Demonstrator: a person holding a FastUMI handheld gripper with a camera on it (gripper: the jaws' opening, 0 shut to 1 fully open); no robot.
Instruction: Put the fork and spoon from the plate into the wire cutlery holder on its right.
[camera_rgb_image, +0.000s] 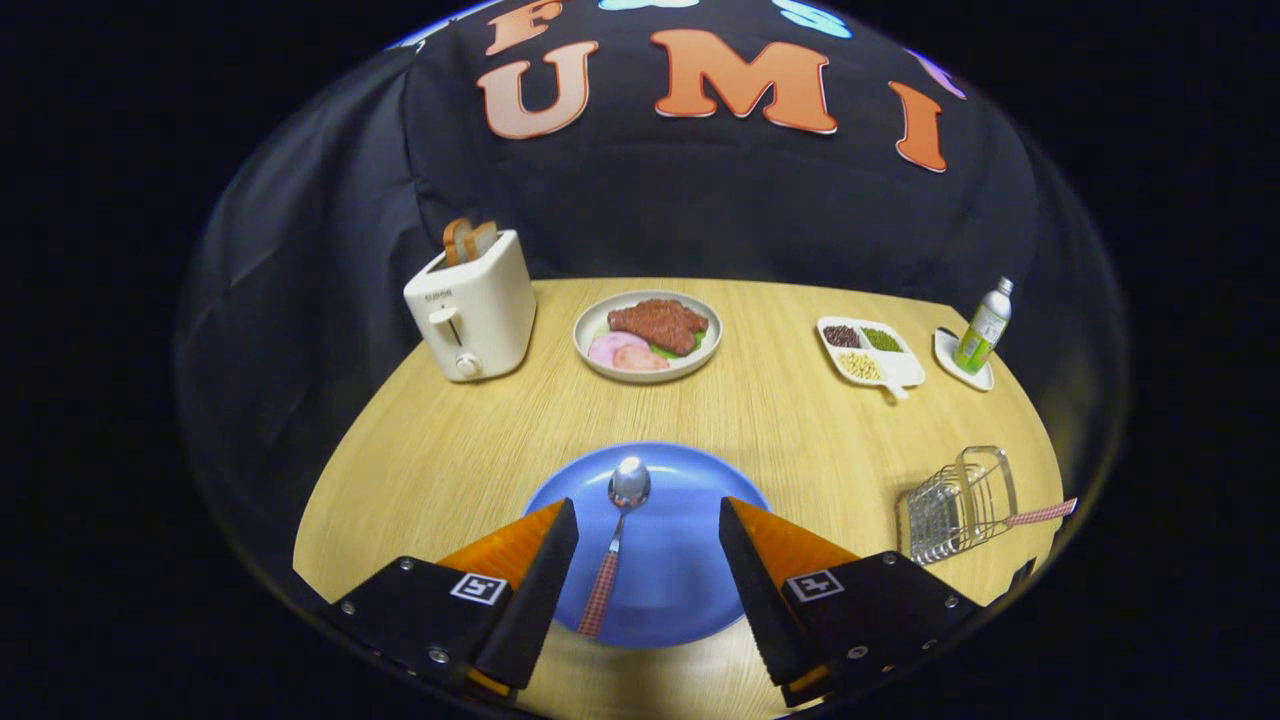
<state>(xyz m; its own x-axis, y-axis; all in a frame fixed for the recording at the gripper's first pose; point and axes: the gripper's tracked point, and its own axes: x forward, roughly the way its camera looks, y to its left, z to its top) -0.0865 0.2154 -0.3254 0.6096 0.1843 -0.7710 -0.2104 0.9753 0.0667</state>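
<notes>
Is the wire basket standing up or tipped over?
Tipped over: the wire basket lies on its side on the table, beside the open gripper.

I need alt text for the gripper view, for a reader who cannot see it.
The open gripper hovers over a blue plate with a spoon lying between its fingers, touching neither. A wire cutlery holder on the plate's right already holds one checked-handled utensil. Beyond stand a toaster and food dishes.

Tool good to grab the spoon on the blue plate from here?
Probably yes. The tool is open, and the spoon lies on the blue plate between its fingers, nearer the left one, with nothing over it. It would still need to come down.
</notes>
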